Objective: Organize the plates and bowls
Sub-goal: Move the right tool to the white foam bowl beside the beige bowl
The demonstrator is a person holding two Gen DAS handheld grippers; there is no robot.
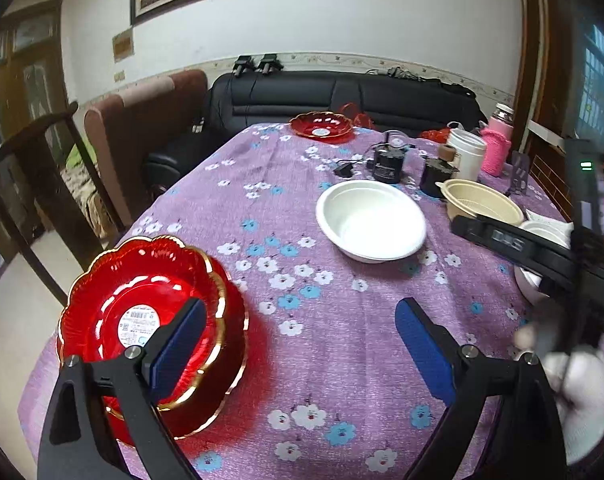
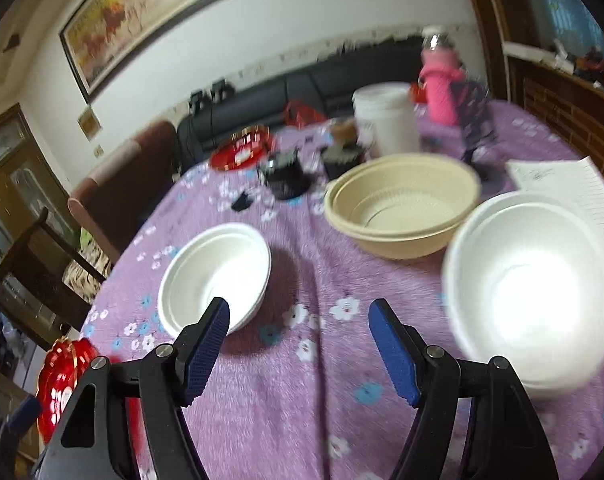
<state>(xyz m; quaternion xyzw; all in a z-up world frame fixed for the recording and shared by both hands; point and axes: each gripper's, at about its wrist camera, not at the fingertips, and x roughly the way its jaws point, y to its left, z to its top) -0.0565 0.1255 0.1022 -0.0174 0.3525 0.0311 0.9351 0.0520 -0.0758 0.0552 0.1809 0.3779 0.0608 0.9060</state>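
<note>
Left fingers: left gripper (image 1: 302,354) spread wide, gripping nothing, above the near left edge of the table (image 1: 334,360).
Right fingers: right gripper (image 2: 298,350) likewise apart and empty, over the cloth between two white bowls.
Red stack: red plates (image 1: 142,320) nested at the near left edge, beside the left finger.
Far plate: lone red plate (image 1: 321,126) at the far edge, well apart from that stack.
White bowls: single white bowl (image 2: 216,276) mid-table; white bowl stack (image 2: 530,288) near the right edge.
Beige bowls: beige bowls (image 2: 402,204) nested behind them.
Progress: partly sorted, apparently; lone plate and single bowl remain to join their stacks.
</note>
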